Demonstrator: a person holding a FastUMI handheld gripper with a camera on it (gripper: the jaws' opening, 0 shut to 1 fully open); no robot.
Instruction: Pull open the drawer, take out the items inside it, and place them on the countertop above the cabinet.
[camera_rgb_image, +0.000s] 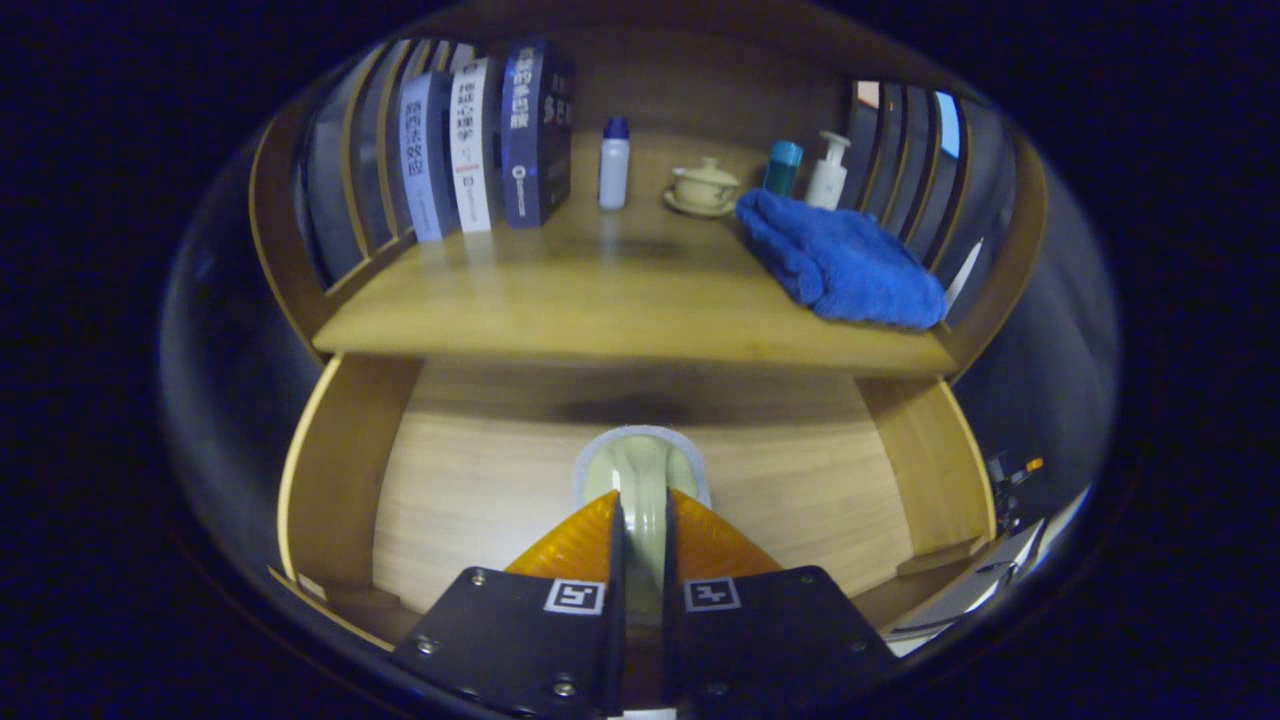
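The wooden drawer (340, 470) stands pulled open below the countertop (600, 300). My gripper (641, 512) is over the drawer's floor, shut on a pale green item with a whitish rim (640, 465). The item sticks out ahead of the fingertips (600, 530), its rounded end pointing toward the back of the drawer. I cannot tell whether it rests on the drawer floor or hangs just above it. The rest of the drawer floor shows bare wood.
On the countertop stand three books (480, 140) at the back left, a white bottle with a blue cap (614, 165), a lidded teacup on a saucer (704, 186), a teal-capped bottle (782, 168) and a pump bottle (828, 172). A folded blue towel (840, 265) lies at the right.
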